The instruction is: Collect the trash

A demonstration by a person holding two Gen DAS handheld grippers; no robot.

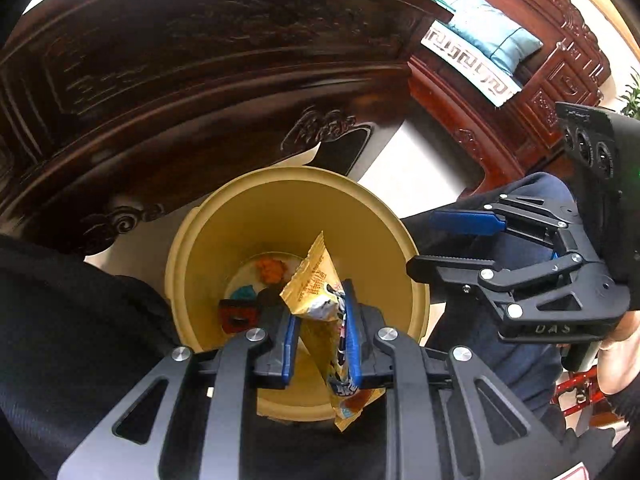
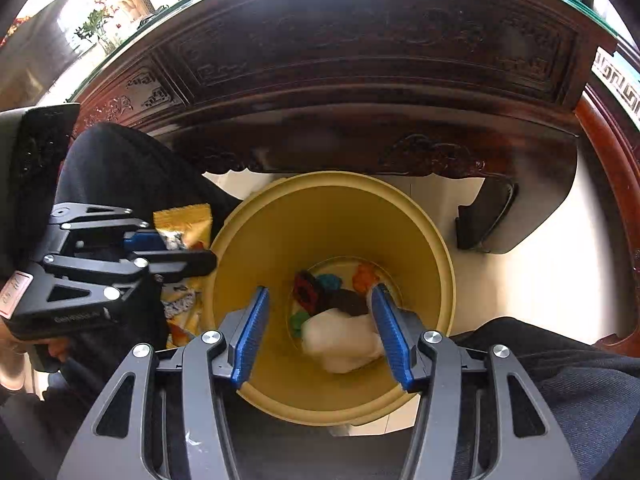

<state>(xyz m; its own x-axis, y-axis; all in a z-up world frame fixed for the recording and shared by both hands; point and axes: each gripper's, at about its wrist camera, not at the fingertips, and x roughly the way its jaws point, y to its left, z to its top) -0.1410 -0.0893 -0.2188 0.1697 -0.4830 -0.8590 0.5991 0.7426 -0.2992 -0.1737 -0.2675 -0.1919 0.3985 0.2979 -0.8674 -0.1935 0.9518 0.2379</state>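
Standing under the carved dark table (image 2: 360, 60), the yellow bin (image 2: 332, 216) sits below both grippers. The left gripper (image 1: 320, 316) pinches a yellow snack wrapper (image 1: 316, 280) over the rim; the right gripper (image 2: 320, 320) gapes half-open, empty, above a white wad (image 2: 340, 340) inside.

Between the jaws of the left gripper (image 1: 320, 344) a snack wrapper (image 1: 316, 292) looked like glossy, crinkled foil-plastic, and beyond it the yellow bin (image 1: 288, 208) had smooth, faintly shiny plastic walls. The right gripper (image 2: 320, 336) had ribbed blue pads (image 2: 250, 336) on matt black plastic with bright metal rivets, a soft white paper wad (image 2: 340, 340) lying below them. Behind stood a carved table (image 2: 360, 60) of dark polished wood.
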